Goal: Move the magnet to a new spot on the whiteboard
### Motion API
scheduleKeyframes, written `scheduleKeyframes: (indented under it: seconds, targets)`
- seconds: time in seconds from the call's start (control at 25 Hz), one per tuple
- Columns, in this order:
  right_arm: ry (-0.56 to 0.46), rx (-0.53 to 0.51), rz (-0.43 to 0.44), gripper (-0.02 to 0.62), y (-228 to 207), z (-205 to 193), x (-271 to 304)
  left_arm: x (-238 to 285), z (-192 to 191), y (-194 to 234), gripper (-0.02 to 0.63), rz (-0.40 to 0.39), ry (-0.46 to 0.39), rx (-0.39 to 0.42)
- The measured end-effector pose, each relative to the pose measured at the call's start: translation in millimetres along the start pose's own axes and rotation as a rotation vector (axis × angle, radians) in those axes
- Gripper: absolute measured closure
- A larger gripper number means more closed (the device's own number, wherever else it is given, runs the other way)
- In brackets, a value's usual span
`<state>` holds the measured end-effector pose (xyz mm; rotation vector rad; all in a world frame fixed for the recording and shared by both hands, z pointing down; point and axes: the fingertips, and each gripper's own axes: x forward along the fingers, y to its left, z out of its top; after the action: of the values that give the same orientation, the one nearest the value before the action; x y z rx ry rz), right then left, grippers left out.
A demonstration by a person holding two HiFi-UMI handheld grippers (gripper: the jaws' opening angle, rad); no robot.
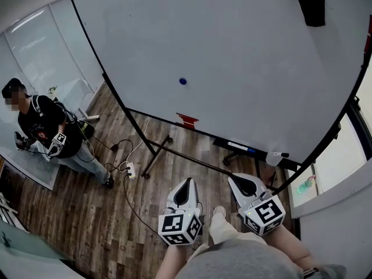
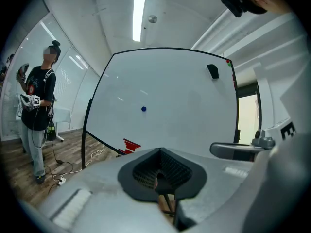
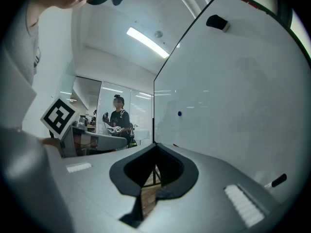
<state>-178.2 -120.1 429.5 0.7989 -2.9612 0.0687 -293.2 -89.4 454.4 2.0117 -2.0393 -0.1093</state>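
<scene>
Left hand-held gripper [image 1: 187, 182]: lowest in the head view, marker cube nearest the holder, tip pointing toward the whiteboard stand; jaws pressed together, nothing between them.
Right hand-held gripper [image 1: 233, 178]: just beside the left one but not touching it, tip pointing the same way; jaws together too, nothing held.
Shoe [image 1: 219, 211]: light-coloured, on the floor between the two grippers, below the holder's pale trousers.
Floor [image 1: 87, 214]: dark wood planks.
Power strip [image 1: 131, 170]: white, on the planks near the stand's foot, cables trailing from it.
Stand [image 1: 154, 156]: black tubing, carries the board, feet on the floor.
Marker [image 1: 278, 155]: white body with a dark end, lying under the board's lower right edge.
Red mark [image 1: 187, 120]: at the board's lower edge, left of centre; too small to tell what it is.
Whiteboard [image 1: 232, 51]: large, black-framed, upright on the stand, well apart from both grippers.
Magnet [image 1: 183, 81]: small, round, blue, stuck to the board left of centre, above the red mark; untouched, far from both sets of jaws.
Eraser [image 1: 310, 2]: black, on the board near its upper right corner, well apart from the magnet.
Person [image 1: 43, 129]: farthest left, past the board's left edge, in a dark top, standing on the planks with marker-cube devices in hand.
</scene>
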Motion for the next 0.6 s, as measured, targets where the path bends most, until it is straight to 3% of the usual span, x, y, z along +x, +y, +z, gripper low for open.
scheduleKeyframes:
  seconds: [0.6]
  targets:
    - [-0.025, 0.011, -0.009, 0.598, 1.3, 4.2, -3.3, -4.7, -1.4, 1.1, 0.601, 0.008, 0.004, -0.004]
